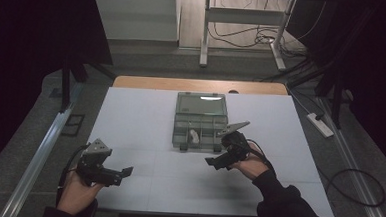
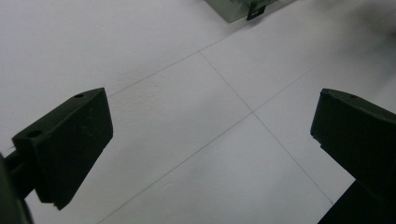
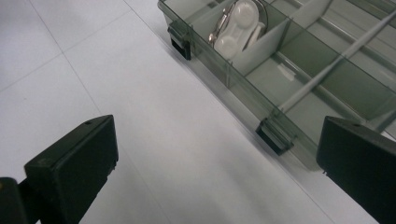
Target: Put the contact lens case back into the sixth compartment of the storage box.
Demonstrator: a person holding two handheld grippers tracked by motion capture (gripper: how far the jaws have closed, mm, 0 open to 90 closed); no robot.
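- Compartment box (image 1: 201, 120) seated at the middle of the counter (image 1: 140, 121), nearer the far edge than the near one; clear lid thrown back toward the far edge, tray part facing the near edge.
- White object (image 3: 238, 28) with a metal part lodged in a front compartment, left of centre in the high view; exact nature not determinable. Neighbouring compartments seemingly bare.
- Two dark latches on the box's front wall, one (image 3: 180, 41) below the occupied compartment, the other (image 3: 275, 135) close to the right gripper's far jaw; both hanging loose.
- Right gripper (image 1: 217, 161) held just off the box's front right corner, jaws spread wide, nothing between them.
- Left gripper (image 1: 122, 174) near the near left corner of the counter, well apart from the box, jaws likewise wide and empty; bare white surface ahead, box corner (image 2: 243, 9) at the top of its view.
- Step judged in hand: approach to the box front, either toward the white object or toward lid and latches; undecided from this evidence.
- Recommended: keep jaws wide until past the thin dividers, descend square to the compartment, close on the white body rather than the metal part.
- Recommended: bring the left gripper up to the box's left wall for bracing; light box liable to slide on the smooth counter.
- Risk noted: jaw snagging a divider or a loose latch.
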